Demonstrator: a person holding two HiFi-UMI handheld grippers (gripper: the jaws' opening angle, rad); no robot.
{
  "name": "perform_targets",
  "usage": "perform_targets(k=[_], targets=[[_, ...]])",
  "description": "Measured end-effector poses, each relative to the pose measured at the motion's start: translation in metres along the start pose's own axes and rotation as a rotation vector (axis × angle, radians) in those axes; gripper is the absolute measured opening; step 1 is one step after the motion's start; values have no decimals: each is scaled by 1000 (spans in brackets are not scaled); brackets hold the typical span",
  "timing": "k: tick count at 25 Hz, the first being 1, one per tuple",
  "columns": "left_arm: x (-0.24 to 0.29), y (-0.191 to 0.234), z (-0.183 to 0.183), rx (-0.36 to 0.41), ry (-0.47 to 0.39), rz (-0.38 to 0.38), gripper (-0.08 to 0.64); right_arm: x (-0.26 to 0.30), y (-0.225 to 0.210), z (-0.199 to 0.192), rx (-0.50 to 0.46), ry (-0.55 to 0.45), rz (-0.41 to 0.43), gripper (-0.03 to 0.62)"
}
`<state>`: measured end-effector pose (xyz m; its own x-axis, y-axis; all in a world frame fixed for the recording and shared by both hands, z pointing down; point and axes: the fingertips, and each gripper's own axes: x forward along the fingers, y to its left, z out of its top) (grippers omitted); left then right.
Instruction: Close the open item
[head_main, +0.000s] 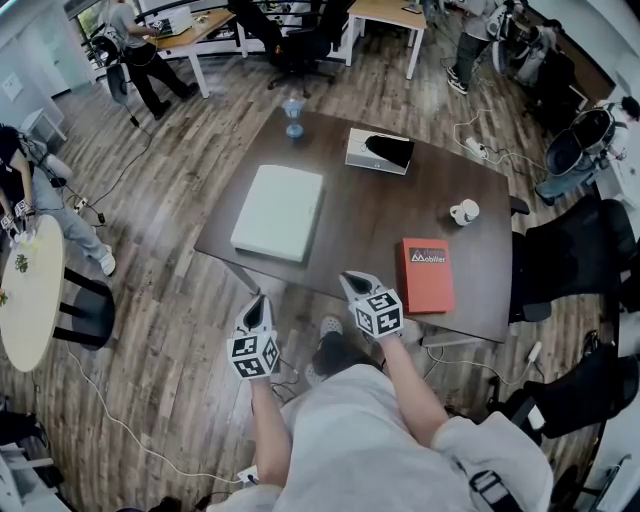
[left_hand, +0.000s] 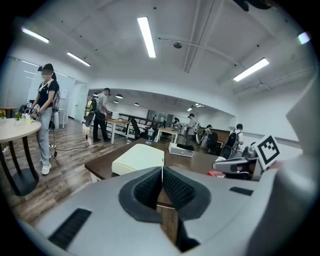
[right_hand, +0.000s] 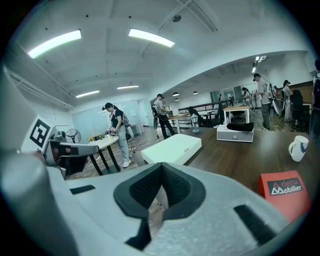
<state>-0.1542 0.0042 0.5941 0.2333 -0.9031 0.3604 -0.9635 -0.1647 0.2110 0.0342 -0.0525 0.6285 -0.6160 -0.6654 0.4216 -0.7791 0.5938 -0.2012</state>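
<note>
On the dark wooden table (head_main: 370, 220) a small white case (head_main: 378, 150) stands at the far side, its top open and something black showing inside; it also appears in the right gripper view (right_hand: 240, 131) and the left gripper view (left_hand: 181, 149). A large flat white box (head_main: 279, 210) lies closed at the table's left. My left gripper (head_main: 258, 300) hangs just off the near table edge, shut and empty (left_hand: 162, 170). My right gripper (head_main: 352, 280) is over the near edge, also shut with nothing in it (right_hand: 161, 167). Both are well short of the case.
A red book (head_main: 427, 275) lies at the near right and a white mug (head_main: 465, 211) behind it. A blue glass (head_main: 293, 117) stands at the far edge. Black office chairs (head_main: 570, 260) crowd the right side; a round table (head_main: 30, 300) and several people are at the left.
</note>
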Motion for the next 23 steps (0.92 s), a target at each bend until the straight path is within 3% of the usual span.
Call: perform_targets(k=[23], targets=[[-2, -10, -8, 17, 16, 0, 6, -11, -3, -9, 11, -8, 10, -3]])
